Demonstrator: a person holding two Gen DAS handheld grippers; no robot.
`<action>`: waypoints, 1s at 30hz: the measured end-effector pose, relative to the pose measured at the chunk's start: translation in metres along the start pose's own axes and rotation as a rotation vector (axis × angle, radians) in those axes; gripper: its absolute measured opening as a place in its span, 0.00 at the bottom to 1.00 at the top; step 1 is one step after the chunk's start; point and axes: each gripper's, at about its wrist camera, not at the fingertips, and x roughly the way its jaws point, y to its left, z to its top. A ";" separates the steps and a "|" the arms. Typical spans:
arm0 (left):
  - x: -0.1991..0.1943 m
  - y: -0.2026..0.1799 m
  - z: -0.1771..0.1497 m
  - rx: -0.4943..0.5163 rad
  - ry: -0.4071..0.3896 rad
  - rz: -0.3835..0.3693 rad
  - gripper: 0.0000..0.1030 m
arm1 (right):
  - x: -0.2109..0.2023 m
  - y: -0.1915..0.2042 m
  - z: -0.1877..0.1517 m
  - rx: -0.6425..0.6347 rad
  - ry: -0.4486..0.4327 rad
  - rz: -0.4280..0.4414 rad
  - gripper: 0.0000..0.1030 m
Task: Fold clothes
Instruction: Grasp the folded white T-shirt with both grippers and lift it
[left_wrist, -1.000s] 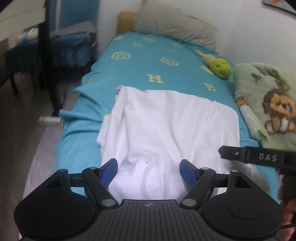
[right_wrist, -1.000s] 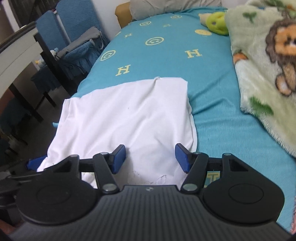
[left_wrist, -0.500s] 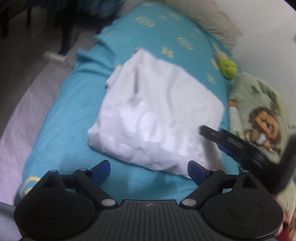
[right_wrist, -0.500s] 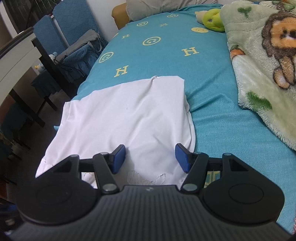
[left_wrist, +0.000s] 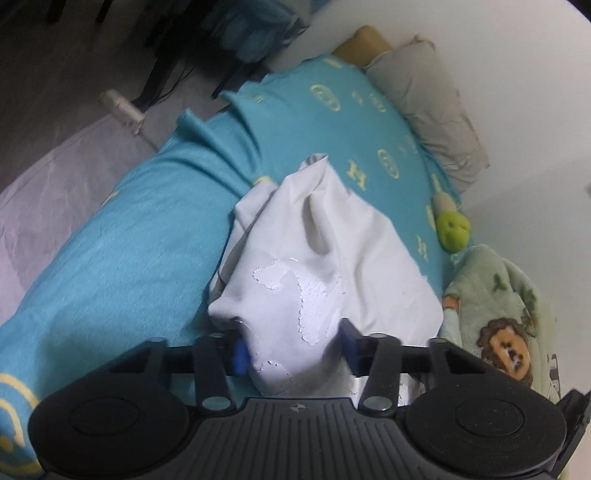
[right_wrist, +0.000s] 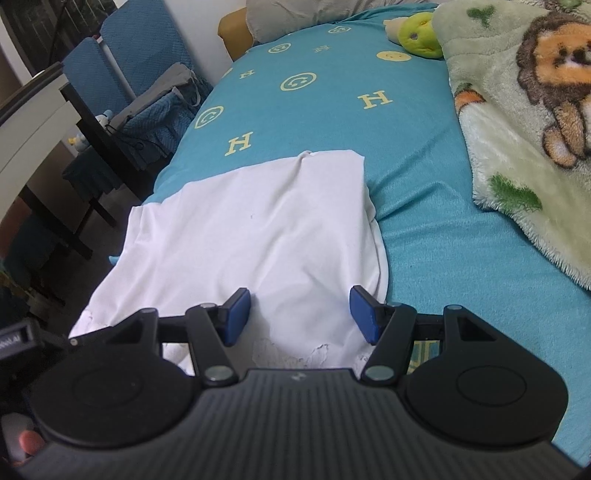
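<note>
One white garment (left_wrist: 325, 258) lies on the bed (right_wrist: 424, 258), near the bed's left edge, its far end spread flat over the teal sheet and its near end bunched up toward both grippers. A cracked, flaking print shows on the near part of the cloth.

Two grippers are in view, each with two blue-padded fingers. The left gripper (left_wrist: 295, 350) is closing, with a raised fold of the white garment between its fingers (left_wrist: 240, 352); the cloth fills the gap, though blur at the pads leaves it unclear whether they already press on it. The right gripper (right_wrist: 301, 317) has its fingers (right_wrist: 364, 314) spread and released, hovering over the garment's near hem, the cloth lying below and between them without being pinched.

Elsewhere on the bed: one green plush toy (right_wrist: 421, 35) by the far side, one pale green blanket with a lion picture (right_wrist: 524, 122) along the right, and one grey pillow (left_wrist: 428, 96) at the head. Two blue chairs (right_wrist: 125, 62) stand left of the bed.
</note>
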 end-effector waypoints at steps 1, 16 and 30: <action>-0.001 -0.002 -0.001 0.021 -0.016 -0.004 0.37 | -0.001 -0.001 0.001 0.011 0.001 0.001 0.60; -0.009 -0.011 0.000 0.069 -0.087 -0.095 0.25 | -0.053 0.008 -0.028 0.484 0.116 0.470 0.88; -0.011 -0.014 0.007 0.087 -0.160 -0.163 0.22 | 0.011 -0.016 -0.083 0.951 0.219 0.414 0.88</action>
